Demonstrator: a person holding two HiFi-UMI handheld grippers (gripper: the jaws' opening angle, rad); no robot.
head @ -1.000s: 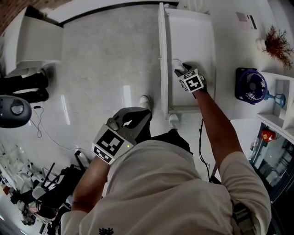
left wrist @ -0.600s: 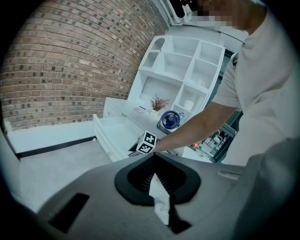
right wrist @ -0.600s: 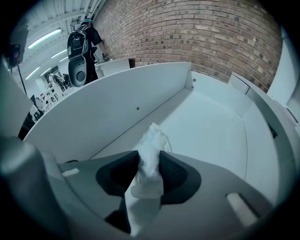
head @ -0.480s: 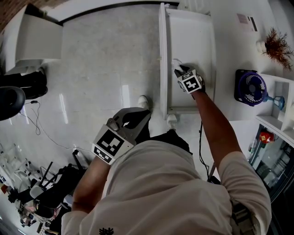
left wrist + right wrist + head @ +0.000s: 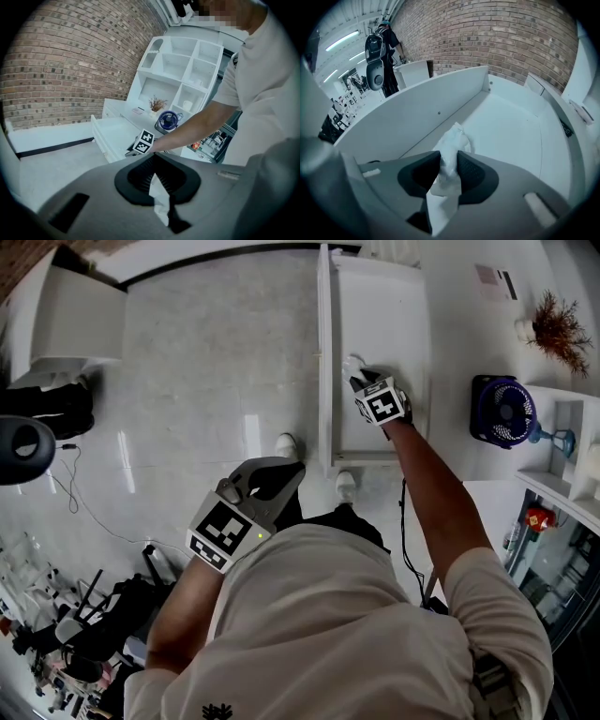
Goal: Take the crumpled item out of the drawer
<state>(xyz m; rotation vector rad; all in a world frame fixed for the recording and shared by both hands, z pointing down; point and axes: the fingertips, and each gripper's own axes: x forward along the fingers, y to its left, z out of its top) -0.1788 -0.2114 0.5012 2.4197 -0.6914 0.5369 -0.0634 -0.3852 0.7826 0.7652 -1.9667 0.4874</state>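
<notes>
**Right gripper pinched on the item: lift next**

- Drawer (image 5: 325,343) stands pulled open at the person's 1 o'clock. I see nothing in it but the item.
- Right gripper (image 5: 449,164) points steeply down into the drawer. Its jaws have just been closing and the pads now squeeze the item (image 5: 453,136) between them.
- The item lies on the drawer bottom, close to the side wall at the drawer's 9 o'clock, about halfway along.
- Left gripper (image 5: 153,174) hangs over the floor at the drawer's 7 o'clock. Its jaws are together and it has no part in this (a pale sliver shows behind its pads; floor or scrap, I cannot tell).

Doing the step well, as I judge it:
- Hold the squeeze firm. The stuff looks soft and will give under the pads, not push back.
- Lift straight up until the item is above the rim. Dragging it along the bottom could pull a loose fold free.
- That near wall is the thing to mind. Ease toward 3 o'clock if the gripper crowds it.
- Carry it out toward the person only once it is clear of the rim.

The item:
- It is white, thin and crinkled, either paper or tissue; I cannot say which.
- It is pinched narrow between the pads, and a bunched, twisted peak stands beyond them at 12 o'clock.
- It is probably very light.
</notes>
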